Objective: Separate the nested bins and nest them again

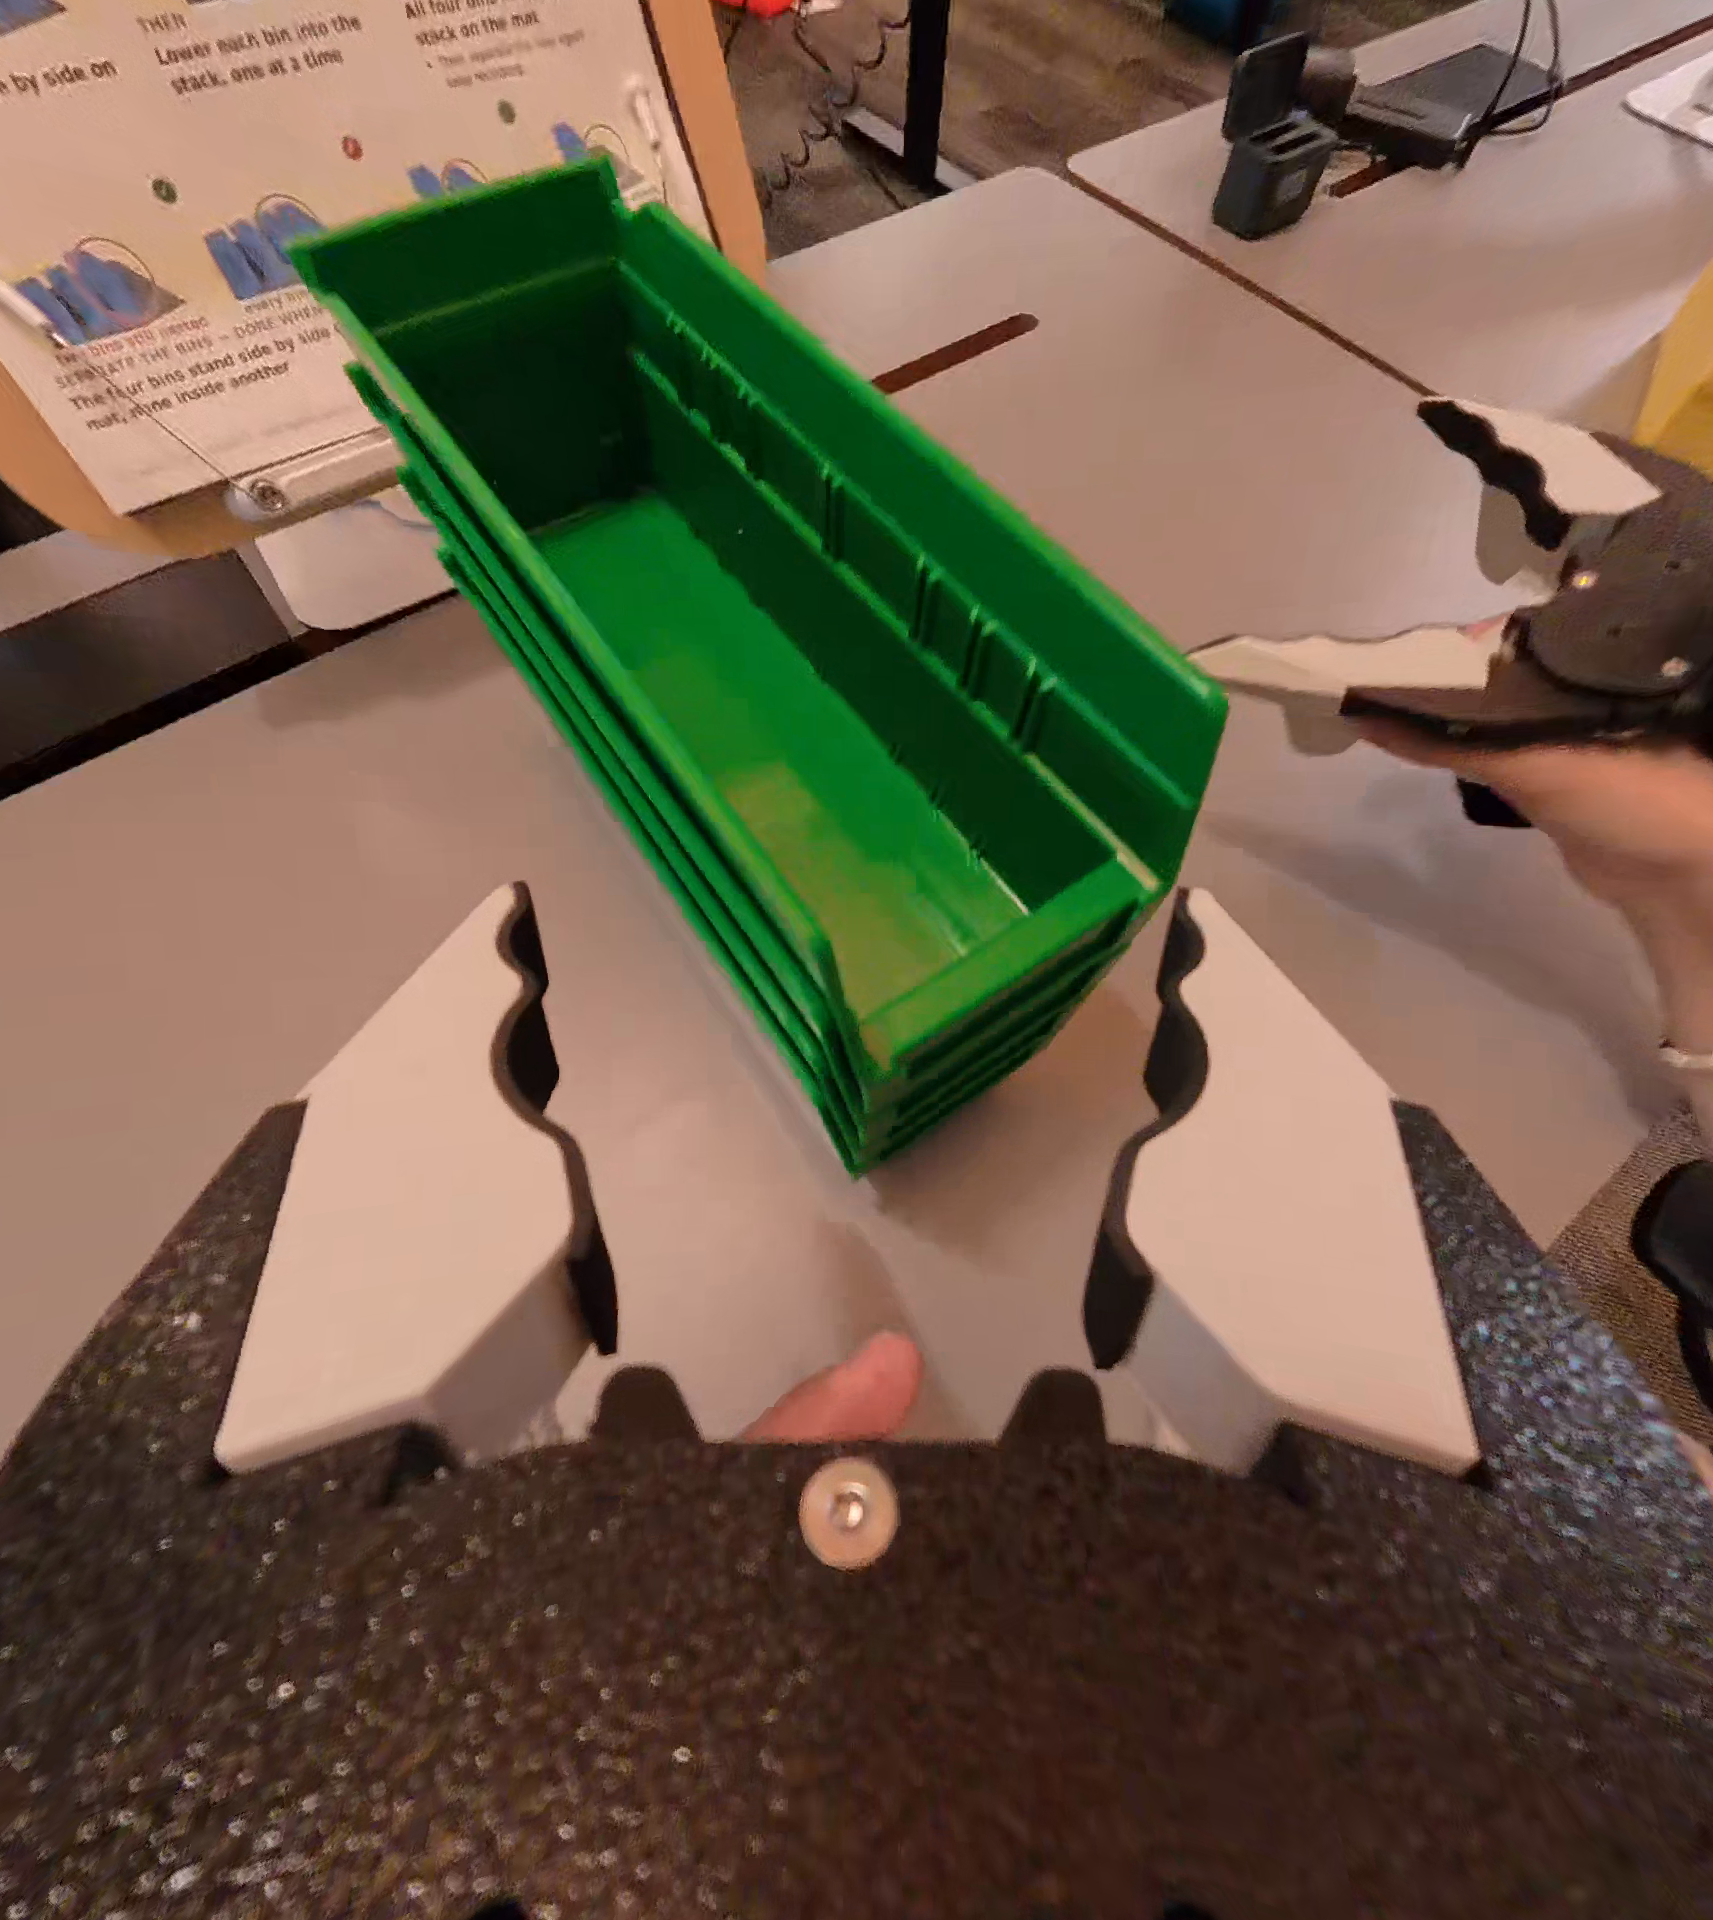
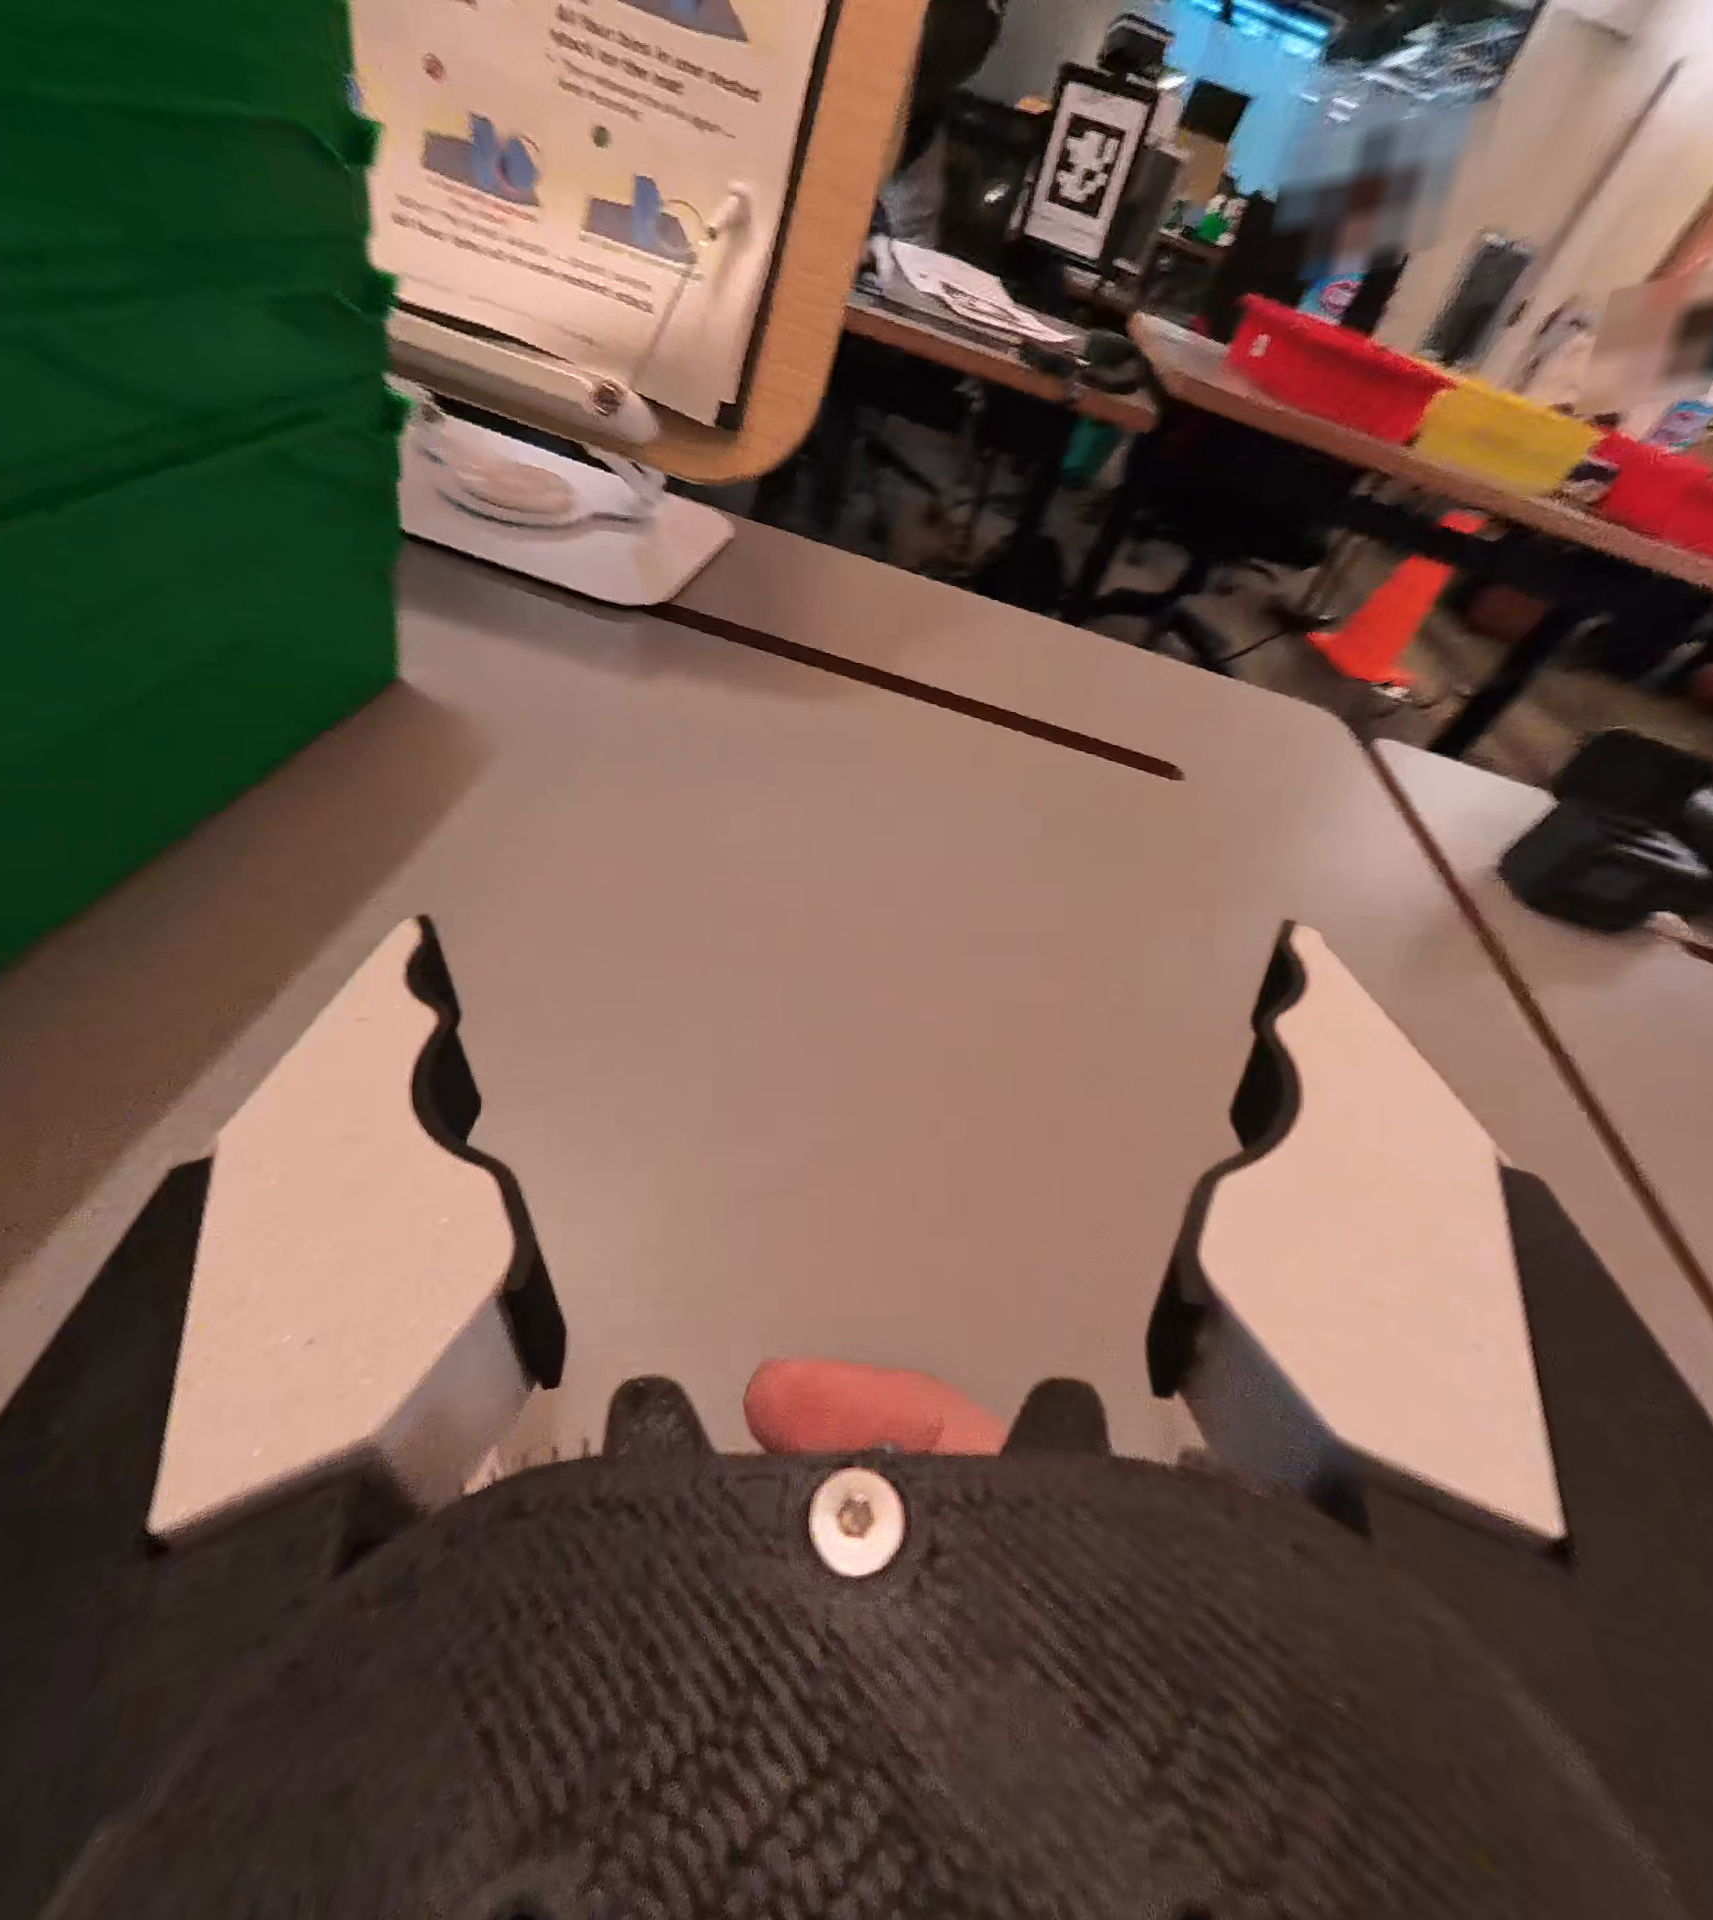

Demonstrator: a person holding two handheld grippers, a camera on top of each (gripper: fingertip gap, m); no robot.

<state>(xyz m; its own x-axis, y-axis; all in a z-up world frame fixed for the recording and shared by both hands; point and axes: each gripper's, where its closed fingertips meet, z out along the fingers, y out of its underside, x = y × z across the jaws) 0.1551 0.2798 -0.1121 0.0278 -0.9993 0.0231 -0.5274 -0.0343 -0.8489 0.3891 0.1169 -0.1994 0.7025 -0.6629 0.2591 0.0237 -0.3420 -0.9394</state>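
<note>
The stack of green bins (image 1: 758,665) stands on the grey table (image 1: 156,935), fully nested; the stepped rims along its near end suggest four bins, one inside another. Neither tool touches it. The left gripper (image 1: 847,925) hovers just short of the stack's near end, jaws spread wide with nothing between them. The right gripper (image 1: 1351,561) is held beside the stack's right wall, likewise spread and empty; in the right wrist view it (image 2: 852,956) looks across bare table with the green stack (image 2: 135,468) filling the left edge. An instruction board (image 1: 239,208) stands propped behind the stack. Judgement: the separation step has not begun, or the renesting is already done; the frames do not settle which. If separation is in hand, the next move calls for one gripper to pinch the top bin's rim while the other pins the bins beneath, since nested bins tend to lift together. The top bin's end wall (image 1: 1008,966) nearest the left gripper offers the clearest purchase.
</note>
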